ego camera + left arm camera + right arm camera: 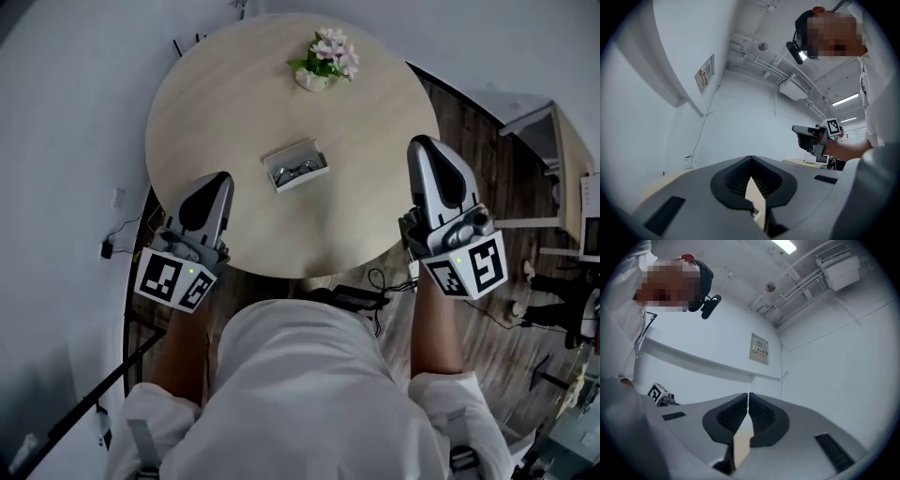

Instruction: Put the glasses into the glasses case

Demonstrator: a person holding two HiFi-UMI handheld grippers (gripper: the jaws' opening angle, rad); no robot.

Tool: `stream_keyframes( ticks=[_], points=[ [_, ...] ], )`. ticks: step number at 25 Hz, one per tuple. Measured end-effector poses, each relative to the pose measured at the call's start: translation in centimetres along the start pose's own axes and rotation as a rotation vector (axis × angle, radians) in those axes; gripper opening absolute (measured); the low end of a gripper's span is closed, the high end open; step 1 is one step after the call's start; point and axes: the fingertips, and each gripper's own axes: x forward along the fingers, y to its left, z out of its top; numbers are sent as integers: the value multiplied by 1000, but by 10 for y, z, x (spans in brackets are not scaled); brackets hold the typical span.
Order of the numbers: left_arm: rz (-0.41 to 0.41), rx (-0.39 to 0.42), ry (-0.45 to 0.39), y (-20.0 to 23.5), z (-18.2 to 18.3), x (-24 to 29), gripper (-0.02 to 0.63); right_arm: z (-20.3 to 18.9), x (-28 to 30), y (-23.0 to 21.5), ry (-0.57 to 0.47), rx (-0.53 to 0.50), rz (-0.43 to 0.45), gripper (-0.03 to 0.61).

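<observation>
The case (296,165) lies open near the middle of a round table (225,103). The glasses (298,171) lie inside the case, dark frame against its pale lining. Beyond the case, at the far edge, stands a small pot of flowers (325,56).

The left gripper (218,183) hangs on the near-left side of the case, well apart from it, over the table's edge. Its nose points roughly towards the case. In the left gripper view its jaws meet at the tips and nothing is caught between them. Only a narrow wedge of the table shows lower down between the pads.

The right gripper (424,145) is held to the right of the case, also well apart, at the table's right edge. In the right gripper view its pads (732,414) stand all but together, with just a thin slit between them. They grip nothing.

Both gripper views are tilted up, away from the case, and take in a pale wall (820,357) and ceiling pipes. Each view also shows the other gripper off to one side.

On the near side of the case, a person in a white shirt (309,394) stands at the table, with a forearm behind each gripper.
</observation>
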Motion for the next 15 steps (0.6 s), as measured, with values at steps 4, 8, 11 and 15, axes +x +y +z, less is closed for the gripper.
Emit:
stream_keyframes(
  ticks=[4, 8, 11, 15],
  points=[
    [24, 13, -38, -40, 25, -20, 14, 16, -77, -5, -28, 11, -55, 28],
    [30, 26, -52, -95, 31, -44, 14, 8, -149, -9, -3, 62, -100, 28],
    [16, 46, -55, -137, 29, -59, 14, -3, -198, -7, 14, 98, -120, 28],
    [-8, 59, -43, -190, 17, -78, 14, -11, -252, 3, 27, 103, -111, 26]
  ],
)
